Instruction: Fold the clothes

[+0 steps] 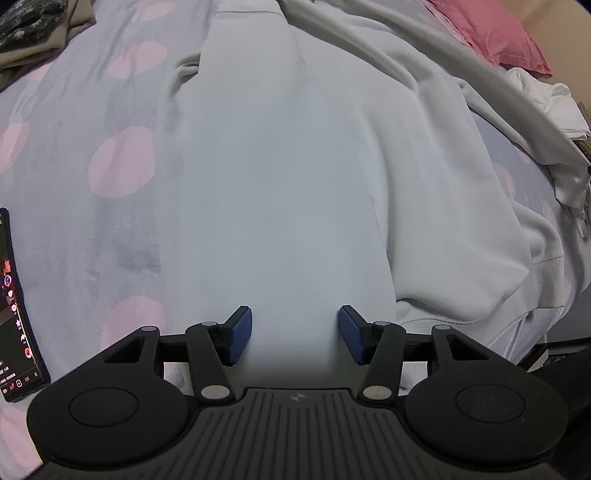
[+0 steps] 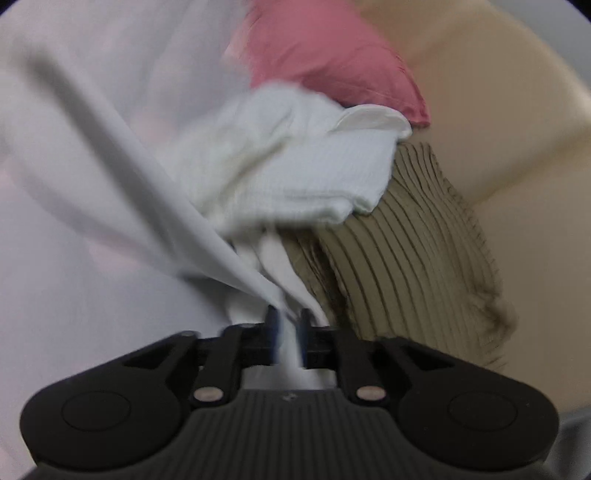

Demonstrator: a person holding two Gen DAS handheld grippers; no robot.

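We see the left gripper (image 1: 295, 334) with fingers spread above the pale sweatshirt (image 1: 280, 192), which lies flat along the middle of the bed (image 1: 74, 206). The right gripper (image 2: 289, 332) pinches a bunched fold of the same sweatshirt (image 2: 207, 251); beyond it lie a white garment (image 2: 295, 166) and a pink pillow (image 2: 325, 62).

A bed (image 1: 92, 155) fills the room, spread with a grey cover dotted with big pink circles. A pink pillow (image 1: 491, 33) lies at its head, against a cream padded headboard (image 2: 498, 122). A phone (image 1: 14, 306) with its screen lit rests near the edge. The light is soft and even.
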